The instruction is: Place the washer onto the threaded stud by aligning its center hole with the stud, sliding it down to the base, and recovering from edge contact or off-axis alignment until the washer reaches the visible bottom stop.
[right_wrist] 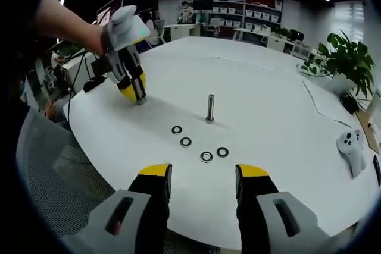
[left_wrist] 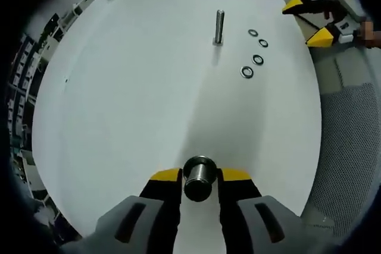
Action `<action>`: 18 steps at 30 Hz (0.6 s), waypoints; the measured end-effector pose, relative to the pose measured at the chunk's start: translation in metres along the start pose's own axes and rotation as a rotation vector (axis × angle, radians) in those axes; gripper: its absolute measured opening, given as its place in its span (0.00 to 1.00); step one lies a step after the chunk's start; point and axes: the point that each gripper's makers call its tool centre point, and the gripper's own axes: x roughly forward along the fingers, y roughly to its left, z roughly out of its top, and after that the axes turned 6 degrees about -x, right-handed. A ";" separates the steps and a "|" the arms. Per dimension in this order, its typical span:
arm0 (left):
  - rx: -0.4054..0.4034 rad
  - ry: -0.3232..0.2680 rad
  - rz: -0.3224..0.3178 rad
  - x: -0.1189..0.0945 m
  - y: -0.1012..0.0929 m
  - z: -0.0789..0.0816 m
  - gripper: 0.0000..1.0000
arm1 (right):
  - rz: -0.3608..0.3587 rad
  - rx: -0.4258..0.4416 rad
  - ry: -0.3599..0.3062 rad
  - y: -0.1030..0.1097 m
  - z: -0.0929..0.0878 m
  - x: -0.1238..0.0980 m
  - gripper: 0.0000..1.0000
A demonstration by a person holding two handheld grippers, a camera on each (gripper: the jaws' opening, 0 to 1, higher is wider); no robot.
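Observation:
A threaded stud (left_wrist: 218,27) (right_wrist: 210,108) stands upright on the round white table (left_wrist: 131,99) (right_wrist: 268,87). Several steel washers (left_wrist: 258,59) (right_wrist: 206,157) lie flat beside it, none on the stud. In the left gripper view, my left gripper (left_wrist: 199,178) is shut on a short metal cylinder (left_wrist: 198,176) just above the table, well short of the stud. In the right gripper view that same left gripper (right_wrist: 136,94) shows at the table's left, held by a hand. My right gripper (right_wrist: 204,173) (left_wrist: 318,21) stands open with nothing between its jaws, close in front of the washers.
A grey mesh chair (left_wrist: 351,147) (right_wrist: 47,176) sits off the table edge. A white game controller (right_wrist: 352,147) and papers (right_wrist: 330,102) lie at the right. A potted plant (right_wrist: 345,57) stands beyond them. Office shelves line the back.

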 end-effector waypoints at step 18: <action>-0.193 -0.218 0.054 -0.023 -0.002 0.001 0.35 | 0.008 -0.011 0.028 0.003 -0.004 0.002 0.46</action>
